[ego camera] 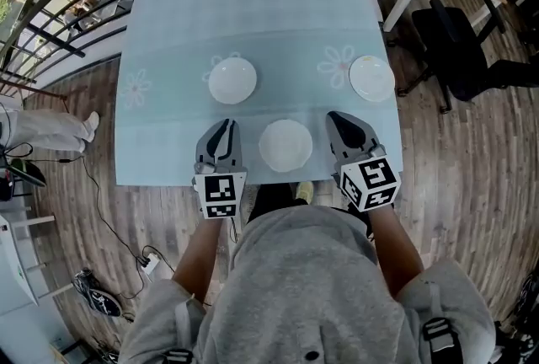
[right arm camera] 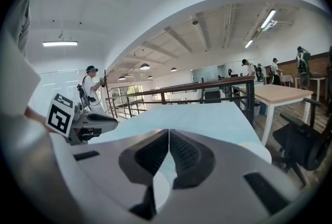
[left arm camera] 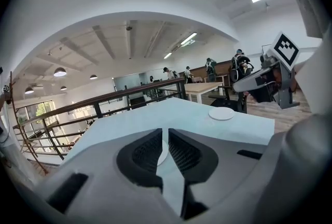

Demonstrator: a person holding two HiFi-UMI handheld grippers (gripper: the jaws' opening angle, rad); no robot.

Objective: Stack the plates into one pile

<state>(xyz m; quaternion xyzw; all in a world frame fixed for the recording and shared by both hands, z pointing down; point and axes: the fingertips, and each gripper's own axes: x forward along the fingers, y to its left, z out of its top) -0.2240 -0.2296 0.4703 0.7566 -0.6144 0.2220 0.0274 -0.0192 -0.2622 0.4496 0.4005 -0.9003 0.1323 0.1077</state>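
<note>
Currently, no part of the stack is built. We count three plates on the table (ego camera: 253, 8), each lying alone and well apart from the others: the left plate (ego camera: 232, 80) towards the middle of the cloth, the right plate (ego camera: 372, 77) at the same depth, and the near plate (ego camera: 285, 144) in front of us. We judge that two transfers remain: two plates must be lifted and set onto the third.

The left gripper (ego camera: 222, 128) hovers just left of the near plate. Its jaws are together and hold nothing; its own view shows only a sliver of white plate far behind the gap. The right gripper (ego camera: 335, 118) hovers just right of the near plate, with its jaws likewise closed and empty. Neither gripper touches a plate. Both must open before any pickup.

Edges:
- The right plate sits close to the table's right edge. We advise against pushing it outwards.
- The near plate lies close to the front edge, between the two grippers.
- The left plate has bare cloth on every side, so it looks the safest base for the pile.

Open room: the far half of the table is bare. A chair (ego camera: 459, 50) stands off the right side and a railing (ego camera: 76, 8) runs past the far left corner; both are well clear of the working area.
</note>
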